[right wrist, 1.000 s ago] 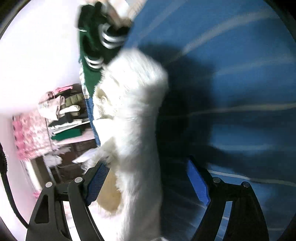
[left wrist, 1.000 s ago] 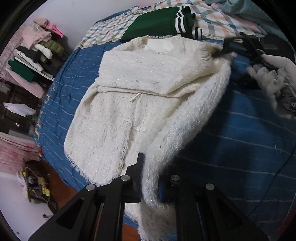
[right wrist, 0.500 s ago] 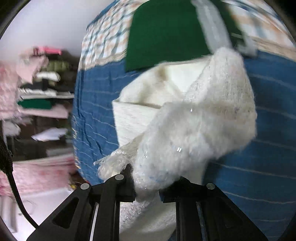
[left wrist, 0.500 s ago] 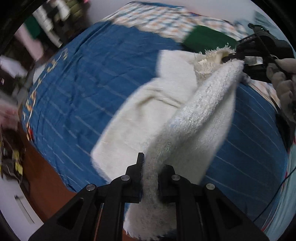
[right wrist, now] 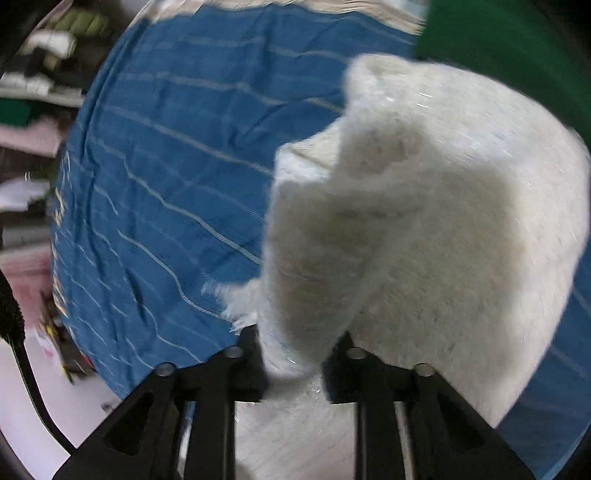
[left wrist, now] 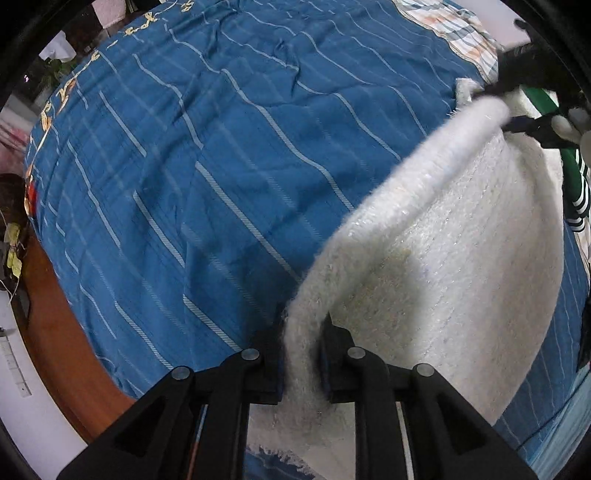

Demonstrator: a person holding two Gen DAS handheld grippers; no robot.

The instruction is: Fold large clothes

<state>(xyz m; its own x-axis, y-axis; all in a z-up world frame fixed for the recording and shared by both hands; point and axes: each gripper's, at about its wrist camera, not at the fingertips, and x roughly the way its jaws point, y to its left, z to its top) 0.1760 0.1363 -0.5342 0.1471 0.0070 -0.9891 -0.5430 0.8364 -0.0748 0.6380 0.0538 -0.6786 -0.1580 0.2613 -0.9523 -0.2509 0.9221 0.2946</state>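
A fuzzy cream-white sweater [left wrist: 443, 266] hangs lifted above a blue striped bedspread [left wrist: 207, 155]. My left gripper [left wrist: 302, 354] is shut on one end of its top edge. My right gripper [right wrist: 295, 354] is shut on the other end; it also shows at the far right of the left wrist view [left wrist: 506, 103], pinching the same taut edge. In the right wrist view the sweater [right wrist: 424, 229] drapes in a bunch over the jaws and hides the bed behind it.
A green garment with white stripes [left wrist: 570, 184] lies at the bed's right, also in the right wrist view [right wrist: 495, 40]. A checked cloth [left wrist: 454, 26] is at the bed's far end. The wooden bed frame [left wrist: 62, 325] and shelves of clothes [right wrist: 40, 55] are at left.
Both grippers have lifted the sweater off the bed and swung it to the right. The bedspread where it lay is now bare. The right gripper closed on it a second ago.
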